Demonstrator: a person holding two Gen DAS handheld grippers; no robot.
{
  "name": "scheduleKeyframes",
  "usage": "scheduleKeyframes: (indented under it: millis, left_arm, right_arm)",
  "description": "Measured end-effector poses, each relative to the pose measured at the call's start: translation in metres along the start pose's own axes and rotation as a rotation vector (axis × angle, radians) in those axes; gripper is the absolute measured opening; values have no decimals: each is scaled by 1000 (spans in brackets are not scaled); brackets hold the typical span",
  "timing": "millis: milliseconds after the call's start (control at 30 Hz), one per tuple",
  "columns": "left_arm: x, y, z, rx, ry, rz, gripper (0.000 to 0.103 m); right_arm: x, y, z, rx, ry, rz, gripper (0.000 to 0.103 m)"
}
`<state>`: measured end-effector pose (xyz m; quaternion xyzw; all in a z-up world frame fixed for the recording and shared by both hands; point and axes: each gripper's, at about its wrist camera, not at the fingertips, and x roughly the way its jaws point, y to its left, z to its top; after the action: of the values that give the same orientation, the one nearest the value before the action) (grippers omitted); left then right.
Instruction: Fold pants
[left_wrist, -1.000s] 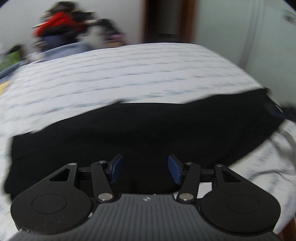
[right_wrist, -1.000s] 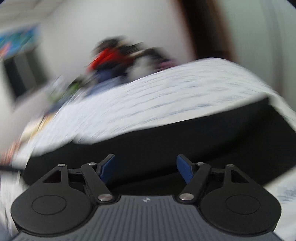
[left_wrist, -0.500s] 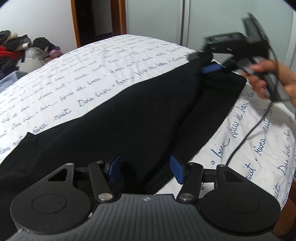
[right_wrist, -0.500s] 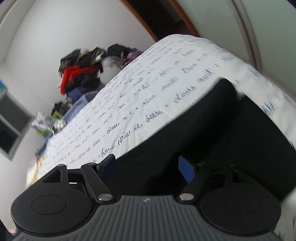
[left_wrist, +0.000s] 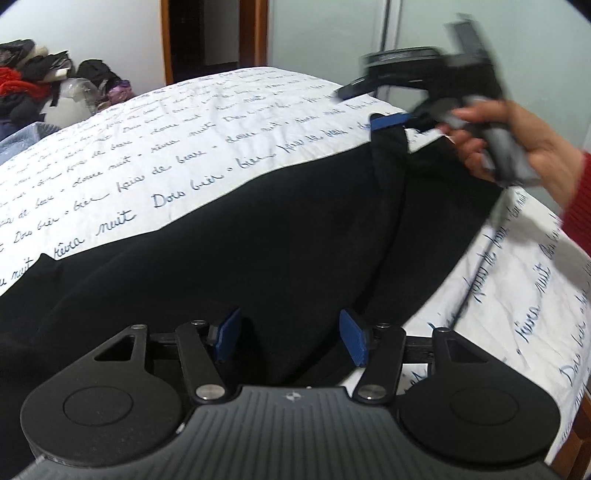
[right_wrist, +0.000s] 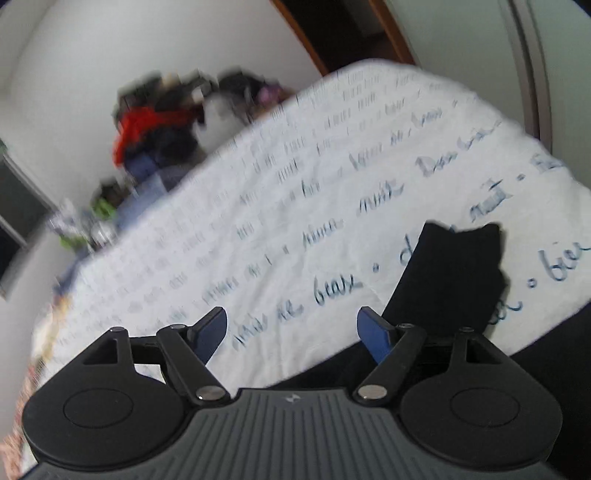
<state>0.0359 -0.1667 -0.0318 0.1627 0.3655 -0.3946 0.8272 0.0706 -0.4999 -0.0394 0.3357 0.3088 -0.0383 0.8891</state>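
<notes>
The black pants (left_wrist: 258, 236) are lying lengthwise across a bed, on a white sheet (left_wrist: 155, 155) printed with rows of blue handwritten script. The cloth is looking soft and matte, with one long crease running from the far right corner down toward the near edge, where one layer is overlapping another. The near left part is spreading wide and dark under the camera, while the far end is narrowing to a squared corner.

The left gripper (left_wrist: 290, 334) is hovering low over the near edge of the pants, its flat blue pads standing at a middling gap with dark fabric showing behind them; nothing is being pinched between them. Its black arms are ending in round, smooth discs on a ribbed grey body.

In the left wrist view, the right gripper (left_wrist: 373, 105) is sitting at the far right corner of the pants, blurred, gripped by the person's right hand (left_wrist: 517, 147), a red sleeve (left_wrist: 578, 206) showing at the wrist. One blue finger is resting just above the fabric corner. A thin dark cable (left_wrist: 476, 266) is trailing from it across the sheet.

In the right wrist view, the jaws are standing wide with only the printed sheet between the pads, while a dark flap of the pants (right_wrist: 454, 273) is rising just right of the right finger. A heap of rumpled clothes (left_wrist: 33, 85), red and black, is piled at the far left.
</notes>
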Motion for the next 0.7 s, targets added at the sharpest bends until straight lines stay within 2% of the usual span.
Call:
scheduleKeyframes:
  millis: [100,200,367,433,533,600,700]
  left_arm:
    - [3,4,3,-26,-1,-4,59]
    - [6,7,5,-53,-4,-6,59]
    - [7,9,6,-93,-8,-6,60]
    - [7,10,6,-114,-5,-9,60]
    - [6,16,8,-164,0,-23,60]
    - [7,20,9,-195,5,-33,60]
    - [6,21,9,-206,9,-30,60]
  right_arm:
    - [-41,-16,-9,69,-126,32,81]
    - [-65,-43,-19,164,-173,-4,85]
    - [-53,-77,-37,283,-73,38,84]
    - [-45,-75,-39,271,-75,33,85]
    - [-36,-72,-34,277,-49,103,86]
    - [-30,-71,-31,304,-34,120,86]
    - [-36,-69,-30,314,-71,120,86]
